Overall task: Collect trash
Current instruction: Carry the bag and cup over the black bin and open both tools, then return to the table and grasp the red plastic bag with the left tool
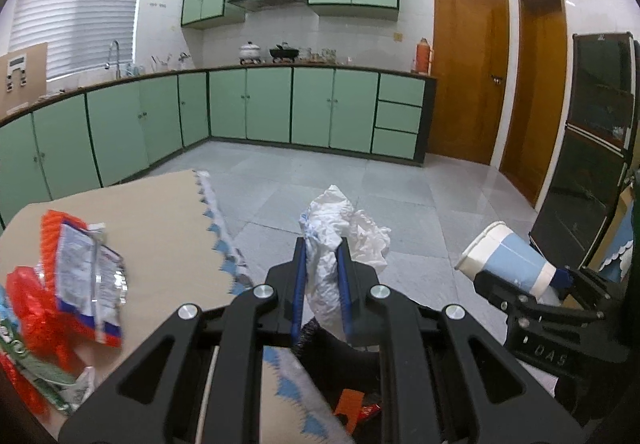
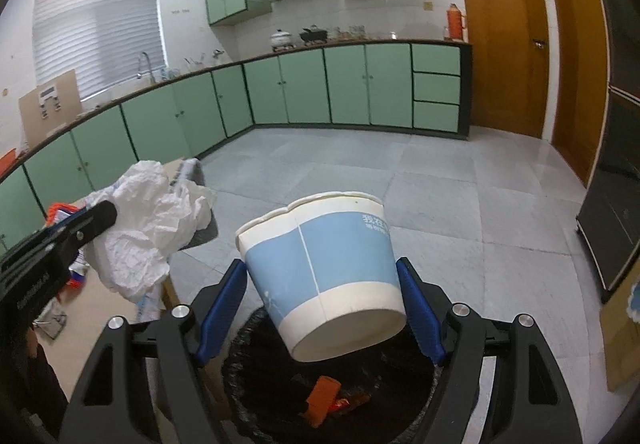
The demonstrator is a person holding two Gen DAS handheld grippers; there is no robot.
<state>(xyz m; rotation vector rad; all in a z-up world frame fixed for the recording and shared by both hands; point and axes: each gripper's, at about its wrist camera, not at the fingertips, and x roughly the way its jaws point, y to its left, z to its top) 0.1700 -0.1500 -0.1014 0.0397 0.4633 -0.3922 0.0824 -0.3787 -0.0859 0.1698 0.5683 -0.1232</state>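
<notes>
Below the right gripper (image 2: pixel 322 308), clamped on a paper cup (image 2: pixel 320 276), the bin (image 2: pixel 256 372) lies half hidden (left gripper (image 1: pixel 322 264) pinches crumpled plastic (image 1: pixel 332 232)).

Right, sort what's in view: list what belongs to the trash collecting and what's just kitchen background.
Part of the job:
- crumpled white paper in left gripper
- blue-and-white paper cup in right gripper
- black-lined trash bin
- red-orange snack wrappers on the beige table

Background:
- green cabinets
- orange thermos flask
- wooden doors
</notes>
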